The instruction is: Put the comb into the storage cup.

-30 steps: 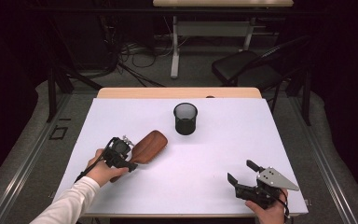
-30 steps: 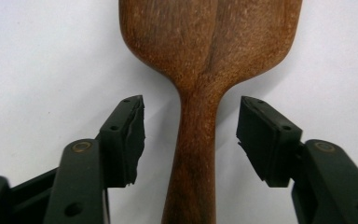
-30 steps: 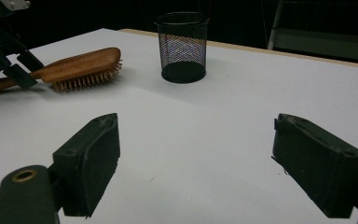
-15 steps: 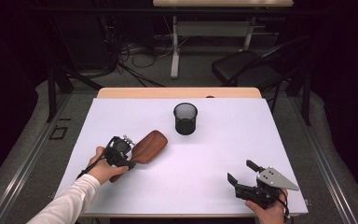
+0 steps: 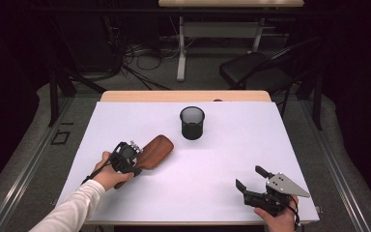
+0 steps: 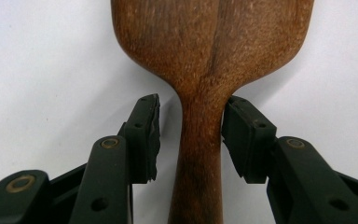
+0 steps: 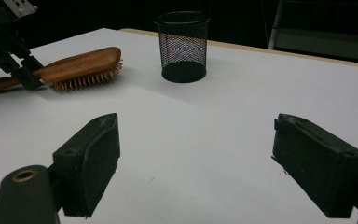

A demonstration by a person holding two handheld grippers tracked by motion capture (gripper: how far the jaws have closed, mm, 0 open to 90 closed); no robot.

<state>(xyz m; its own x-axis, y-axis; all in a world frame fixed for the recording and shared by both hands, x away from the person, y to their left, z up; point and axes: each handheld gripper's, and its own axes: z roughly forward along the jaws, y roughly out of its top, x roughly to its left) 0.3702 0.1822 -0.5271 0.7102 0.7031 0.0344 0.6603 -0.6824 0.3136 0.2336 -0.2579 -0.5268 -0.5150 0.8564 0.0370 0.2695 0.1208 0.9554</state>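
So far little looks done: the wooden hairbrush (image 5: pixel 150 152) lies bristles-down on the white table (image 5: pixel 222 159), left of the mesh cup (image 5: pixel 192 123) and apart from it. The left gripper (image 6: pixel 190 128) straddles the brush neck, one jaw touching, the other just off, not yet clamped. The right gripper (image 5: pixel 256 178) rests wide open and empty near the front edge.

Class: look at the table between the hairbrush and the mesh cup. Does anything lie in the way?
Nothing visible does. Bare table separates the hairbrush from the mesh cup; the right gripper sits off to the side.
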